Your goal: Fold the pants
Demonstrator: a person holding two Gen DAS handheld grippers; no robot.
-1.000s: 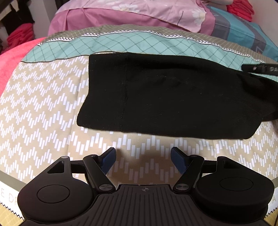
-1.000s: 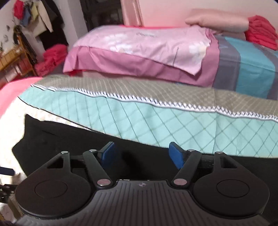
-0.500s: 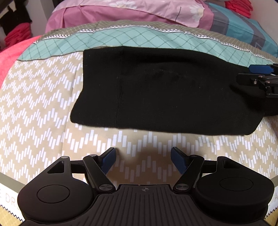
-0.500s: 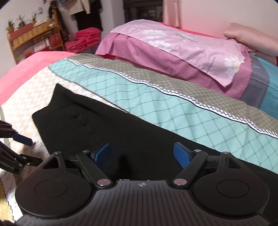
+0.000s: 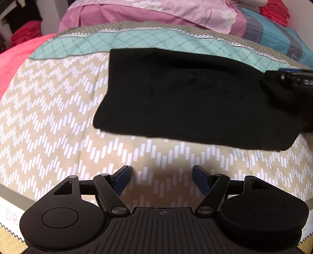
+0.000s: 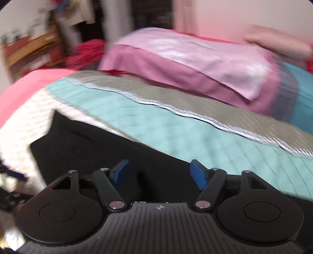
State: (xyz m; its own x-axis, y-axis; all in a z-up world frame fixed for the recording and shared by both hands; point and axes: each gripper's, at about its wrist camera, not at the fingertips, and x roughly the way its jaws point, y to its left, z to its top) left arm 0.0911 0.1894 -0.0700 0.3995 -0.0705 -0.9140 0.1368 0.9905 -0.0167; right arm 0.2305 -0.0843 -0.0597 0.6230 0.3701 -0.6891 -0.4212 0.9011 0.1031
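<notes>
The black pants (image 5: pixel 195 97) lie folded into a flat rectangle on the patterned bedspread (image 5: pixel 49 117). My left gripper (image 5: pixel 160 177) is open and empty, hovering over the bedspread just in front of the pants' near edge. My right gripper (image 6: pixel 159 172) is open and empty over the pants (image 6: pixel 97 148) near their far edge; its view is blurred. The right gripper also shows at the right edge of the left wrist view (image 5: pixel 293 80), over the pants' right end.
A pink and purple pillow (image 5: pixel 166 13) and a blue-grey blanket (image 5: pixel 273 33) lie at the head of the bed. A pink blanket (image 5: pixel 11 64) covers the left side. Red folded cloths (image 6: pixel 86 50) and a wooden shelf (image 6: pixel 29 46) stand beyond.
The left gripper has shifted left, so the pants sit further right in its view. The right gripper has swung quickly, blurring its view. Both stay open.
</notes>
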